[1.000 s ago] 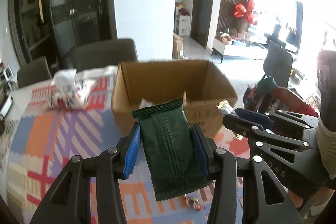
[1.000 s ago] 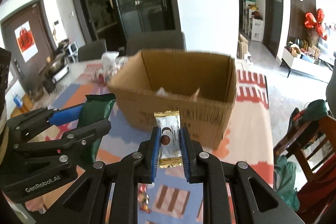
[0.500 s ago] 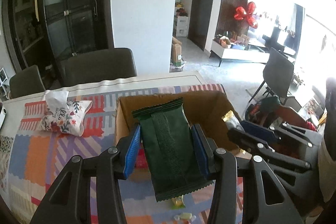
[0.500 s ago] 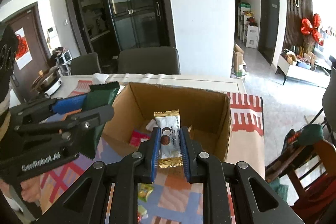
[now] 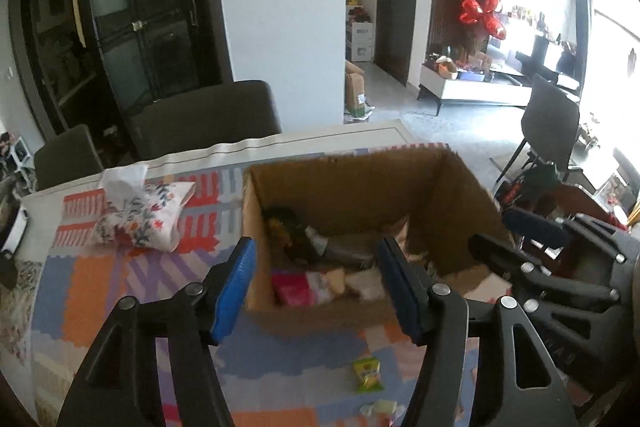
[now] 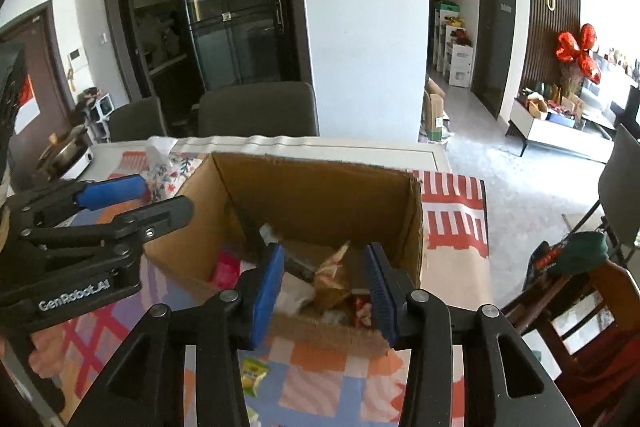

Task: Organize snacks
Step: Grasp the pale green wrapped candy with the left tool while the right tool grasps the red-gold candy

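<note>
Left wrist view: your left tool (image 5: 314,281) stands with its blue pads spread apart and nothing between them; its jaws have just been opening. It hangs over the near left part of the cardboard box (image 5: 460,187), which fills the middle of the frame on the patterned tablecloth (image 5: 92,279). Inside the box lies a heap of snacks (image 5: 320,267): a dark green packet toward the back left corner, a pink wrapper nearer the front wall, pale wrappers beside it. The blur keeps me from reading any label. Below the box, at the lower middle of the frame, a small green-and-yellow sweet (image 5: 367,373) lies on the cloth, with another pale wrapper just below it at the frame's edge. A flowered tissue pouch (image 5: 138,215) sits at the left of the frame, well apart from the box. Your right tool (image 5: 492,235) comes in from the right edge, its tips at the box's right wall.

From the right wrist view, your right tool (image 6: 325,281) is also parted, narrower than the left, and empty; its jaws too have just been opening. It sits over the near side of the box (image 6: 312,187), and between its pads you look down on a crumpled orange-brown wrapper and a white one among the other snacks (image 6: 332,275). Your left tool (image 6: 160,203) reaches in from the left of the frame, its tips at the box's left wall. A green sweet (image 6: 254,381) lies on the cloth at the lower middle of the frame. Two dark chairs (image 6: 256,109) stand behind the table (image 6: 400,147).
</note>
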